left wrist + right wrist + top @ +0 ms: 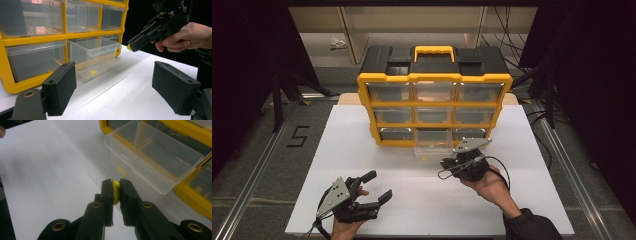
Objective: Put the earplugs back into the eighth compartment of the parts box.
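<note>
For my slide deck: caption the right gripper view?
Right tongs clamp a small yellow piece beside the pulled-out clear plastic drawer of a yellow organiser.

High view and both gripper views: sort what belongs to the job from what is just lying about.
In use:
- right gripper, fingers shut on a small yellow piece
- pulled-out clear drawer, another yellow piece inside
- yellow organiser

Idle or background:
- left gripper, open and holding nothing
- white table
- floor marking "5"
- cables behind the organiser
</note>
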{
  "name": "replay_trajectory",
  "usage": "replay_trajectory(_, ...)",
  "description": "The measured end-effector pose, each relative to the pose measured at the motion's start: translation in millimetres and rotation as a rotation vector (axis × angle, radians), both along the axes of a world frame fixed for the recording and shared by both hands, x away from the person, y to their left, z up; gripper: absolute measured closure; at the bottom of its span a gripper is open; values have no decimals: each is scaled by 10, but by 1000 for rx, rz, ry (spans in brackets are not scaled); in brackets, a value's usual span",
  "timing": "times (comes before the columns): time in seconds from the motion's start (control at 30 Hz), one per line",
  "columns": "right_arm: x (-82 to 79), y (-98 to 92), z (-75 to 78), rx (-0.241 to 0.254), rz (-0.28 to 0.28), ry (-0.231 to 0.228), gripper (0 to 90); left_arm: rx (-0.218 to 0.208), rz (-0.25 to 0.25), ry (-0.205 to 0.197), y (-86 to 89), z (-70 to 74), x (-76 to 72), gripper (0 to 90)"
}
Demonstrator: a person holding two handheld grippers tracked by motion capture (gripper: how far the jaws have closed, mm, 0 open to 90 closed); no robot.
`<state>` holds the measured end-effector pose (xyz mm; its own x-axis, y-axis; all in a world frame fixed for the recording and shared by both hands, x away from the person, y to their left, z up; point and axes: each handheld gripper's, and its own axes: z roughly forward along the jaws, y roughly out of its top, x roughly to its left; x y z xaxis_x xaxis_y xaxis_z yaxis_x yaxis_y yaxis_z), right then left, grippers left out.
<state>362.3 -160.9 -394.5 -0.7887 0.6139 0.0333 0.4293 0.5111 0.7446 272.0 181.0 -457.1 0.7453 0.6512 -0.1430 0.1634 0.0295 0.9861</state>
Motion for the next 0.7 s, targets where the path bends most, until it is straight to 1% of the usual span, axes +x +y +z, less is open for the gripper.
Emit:
replay_trajectory(0.23,35,-16,98,34,-5,-25,824,4,-2,-2,-6,-2,3,192)
replay_trajectory(0.43,89,-19,172,56,-23,-48,824,3,-1,-1,-3,-4,3,192)
replay_trajectory(0.53,114,-13,207,60,-35,-66,824,3,-1,-1,-3,-4,4,192)
replay_trajectory(0.7,153,-14,235,70,-49,-79,824,-2,0,0,0,-5,5,192)
